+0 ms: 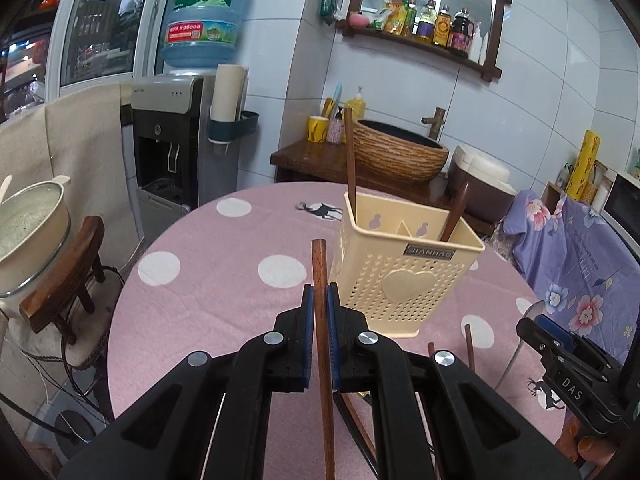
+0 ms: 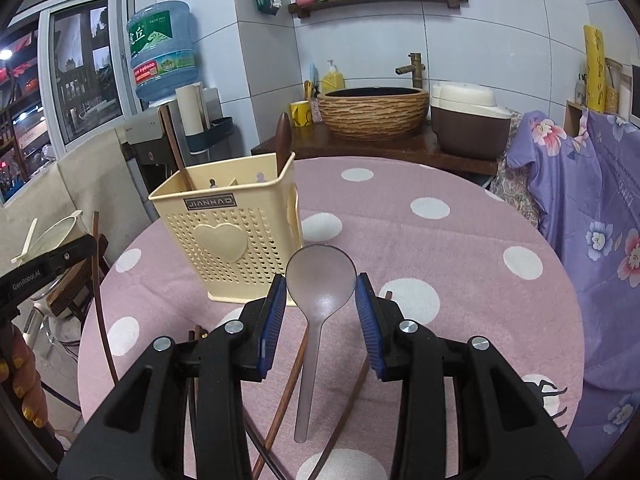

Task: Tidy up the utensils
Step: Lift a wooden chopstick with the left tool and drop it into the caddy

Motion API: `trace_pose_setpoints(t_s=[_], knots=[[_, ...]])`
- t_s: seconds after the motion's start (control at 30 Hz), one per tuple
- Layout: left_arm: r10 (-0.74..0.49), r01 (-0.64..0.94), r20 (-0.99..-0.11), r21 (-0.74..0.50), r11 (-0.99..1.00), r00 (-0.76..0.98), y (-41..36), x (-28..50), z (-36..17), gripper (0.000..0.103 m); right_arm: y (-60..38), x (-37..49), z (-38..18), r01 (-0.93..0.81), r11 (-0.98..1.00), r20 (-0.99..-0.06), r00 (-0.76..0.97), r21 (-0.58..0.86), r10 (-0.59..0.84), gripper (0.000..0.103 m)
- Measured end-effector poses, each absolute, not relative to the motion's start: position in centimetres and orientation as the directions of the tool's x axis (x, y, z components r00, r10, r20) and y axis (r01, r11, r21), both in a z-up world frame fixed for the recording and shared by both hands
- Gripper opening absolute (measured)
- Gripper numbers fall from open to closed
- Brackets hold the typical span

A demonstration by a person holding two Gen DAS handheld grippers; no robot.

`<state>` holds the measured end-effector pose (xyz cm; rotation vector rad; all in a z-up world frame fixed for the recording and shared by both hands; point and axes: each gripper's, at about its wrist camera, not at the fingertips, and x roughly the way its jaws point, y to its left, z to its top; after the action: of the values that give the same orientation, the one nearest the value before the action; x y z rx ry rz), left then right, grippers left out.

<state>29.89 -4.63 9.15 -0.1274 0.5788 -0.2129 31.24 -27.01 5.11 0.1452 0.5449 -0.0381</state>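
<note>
My left gripper (image 1: 320,300) is shut on a brown wooden chopstick (image 1: 320,264), which sticks up past the pads above the pink dotted tablecloth (image 1: 224,240). Just right of it stands a cream perforated utensil holder (image 1: 400,276) with a chopstick (image 1: 350,160) and a wooden spoon (image 1: 456,212) inside. My right gripper (image 2: 320,292) is shut on the bowl of a translucent grey spoon (image 2: 320,276), held off the table with its handle hanging toward the camera. The holder (image 2: 232,232) is ahead to its left. The left gripper (image 2: 86,246) and its chopstick (image 2: 102,300) show at the left edge.
Several loose wooden chopsticks (image 2: 288,392) lie on the table beneath both grippers. A pot on a wooden stool (image 1: 48,240) sits left of the round table. A water dispenser (image 1: 172,140), a woven basin (image 1: 400,152) and a rice cooker (image 2: 468,120) stand behind; floral cloth (image 2: 600,208) covers the right.
</note>
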Motion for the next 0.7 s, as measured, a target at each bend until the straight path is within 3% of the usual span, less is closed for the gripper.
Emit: trace_pose_setpoints(t_s=[0.63, 0.7], knots=[[-0.262, 0.182, -0.457, -0.211, 0.960, 0.850, -3.2, 29.0, 11.4, 0.007, -26.3, 31.1, 5.6, 0.042, 0.992, -0.505, 0.863, 0.117, 0.023, 0.036], [-0.262, 0.187, -0.447, -0.206, 0.961, 0.855, -3.3, 28.9, 11.8, 0.001, -26.2, 31.2, 5.8, 0.036, 0.993, -0.502, 0.864, 0.116, 0.027, 0.036]])
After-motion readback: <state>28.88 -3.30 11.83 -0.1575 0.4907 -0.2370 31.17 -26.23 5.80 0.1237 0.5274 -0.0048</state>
